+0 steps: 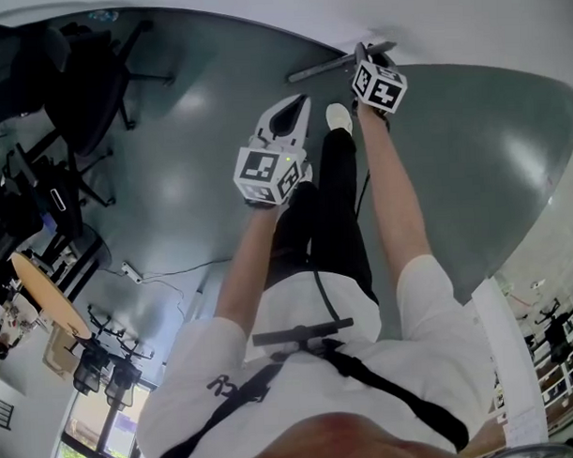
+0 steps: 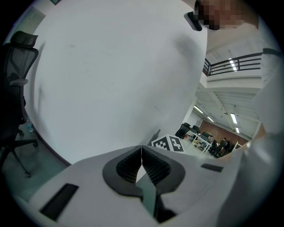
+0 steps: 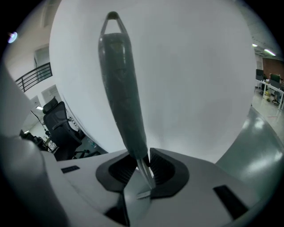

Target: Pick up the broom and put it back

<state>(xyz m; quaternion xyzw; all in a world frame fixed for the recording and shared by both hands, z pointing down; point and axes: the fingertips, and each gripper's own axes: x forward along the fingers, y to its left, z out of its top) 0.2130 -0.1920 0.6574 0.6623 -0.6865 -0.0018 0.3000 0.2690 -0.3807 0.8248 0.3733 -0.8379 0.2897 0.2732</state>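
The broom shows as a grey stick (image 1: 318, 67) lying across the foot of the white wall at the top of the head view. My right gripper (image 1: 372, 53) reaches it there. In the right gripper view its dark grey handle grip (image 3: 122, 88) rises from between the jaws to a hang loop (image 3: 112, 16), and my right gripper (image 3: 142, 162) is shut on the handle's lower end. My left gripper (image 1: 296, 103) hangs beside my leg to the left of the broom; in its own view my left gripper (image 2: 141, 150) is shut, pads meeting, with nothing between them.
A curved white wall (image 1: 448, 20) stands right ahead. Black office chairs (image 1: 85, 90) stand on the grey floor at the left, one also as a chair (image 2: 17, 88). A cable (image 1: 175, 269) and a round wooden table (image 1: 45, 293) lie behind at the left.
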